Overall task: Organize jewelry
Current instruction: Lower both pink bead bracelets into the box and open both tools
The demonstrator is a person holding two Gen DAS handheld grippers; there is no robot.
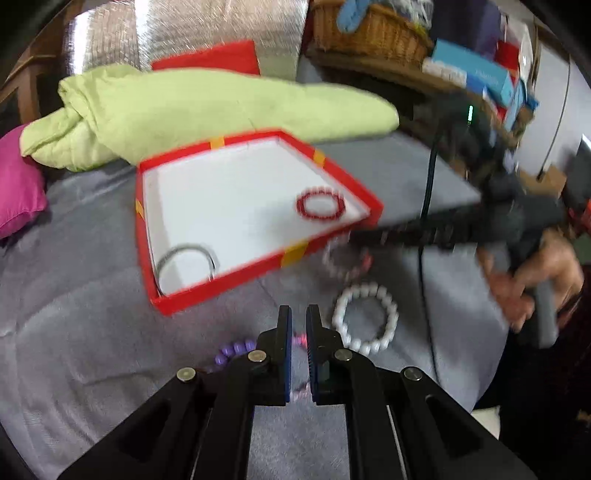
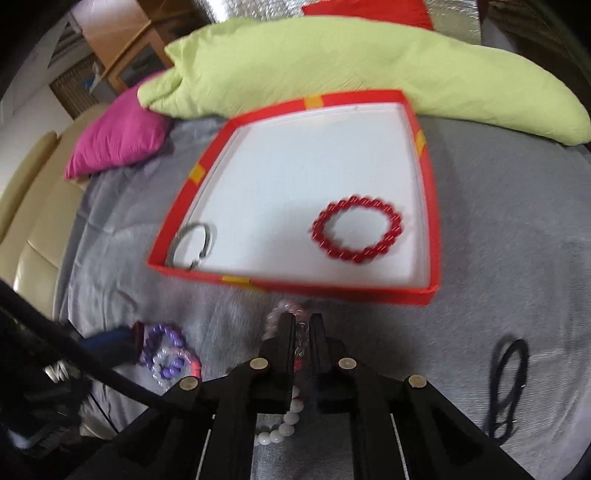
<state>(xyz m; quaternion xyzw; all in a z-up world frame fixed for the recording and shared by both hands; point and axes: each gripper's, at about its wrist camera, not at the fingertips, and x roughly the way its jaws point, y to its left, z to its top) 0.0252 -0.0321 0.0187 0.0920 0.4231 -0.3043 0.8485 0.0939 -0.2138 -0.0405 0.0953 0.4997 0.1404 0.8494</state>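
Observation:
A red box with a white floor lies on the grey blanket, holding a red bead bracelet and a silver bangle. My left gripper is nearly shut over a purple bead bracelet; whether it grips it is unclear. A white bead bracelet lies right of it. My right gripper is shut on a pale pink bead bracelet just in front of the box's near wall.
A lime green quilt lies behind the box, with a magenta pillow to its left. A black hair tie lies on the blanket at right. A wicker basket and boxes stand on a shelf.

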